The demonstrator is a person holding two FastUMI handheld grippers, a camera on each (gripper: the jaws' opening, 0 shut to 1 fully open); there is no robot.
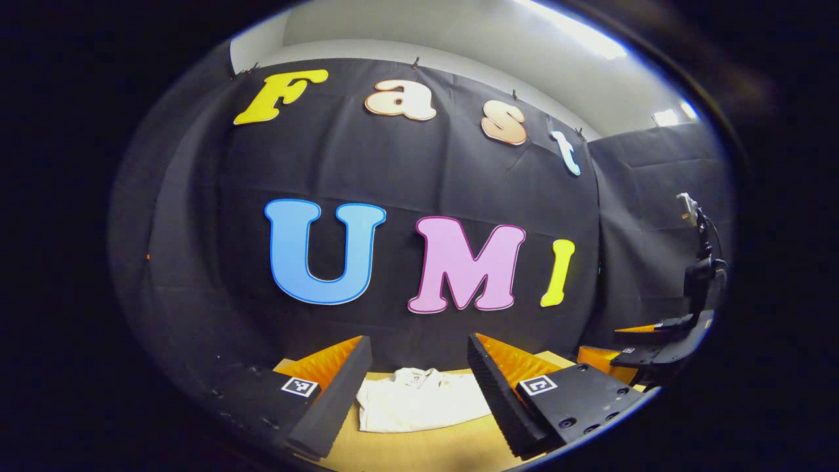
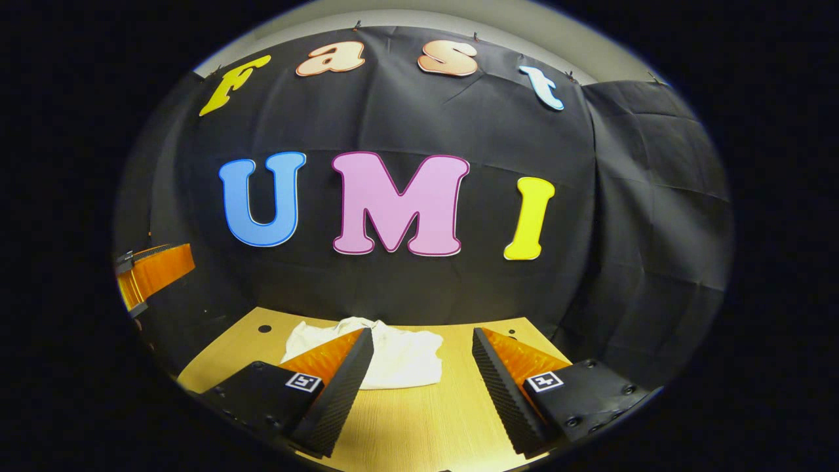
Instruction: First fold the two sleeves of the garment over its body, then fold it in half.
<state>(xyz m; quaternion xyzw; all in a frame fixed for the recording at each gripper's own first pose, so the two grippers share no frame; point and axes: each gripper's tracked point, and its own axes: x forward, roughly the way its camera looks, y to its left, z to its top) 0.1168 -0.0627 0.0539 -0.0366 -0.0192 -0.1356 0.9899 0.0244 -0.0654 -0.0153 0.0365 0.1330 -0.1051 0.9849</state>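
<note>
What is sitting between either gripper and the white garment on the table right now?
Nothing visible. The white garment lies on bare wooden table, straight ahead of the open left gripper and the open right gripper, both held apart from it.

Light wooden tabletop (image 2: pixel 419 419), grain running toward the back wall; one small dark round hole (image 2: pixel 264 328) near its far left corner in the right gripper view. Black cloth wall (image 1: pixel 406 170) hangs behind the tabletop, creased, pinned along its top edge; a second black cloth panel (image 2: pixel 655 216) meets it at the right corner. Above the cloth, a pale wall and ceiling (image 1: pixel 459 39) with a bright strip light (image 1: pixel 570 29) and a smaller lit patch (image 1: pixel 665 118) farther right, in the left gripper view.
</note>
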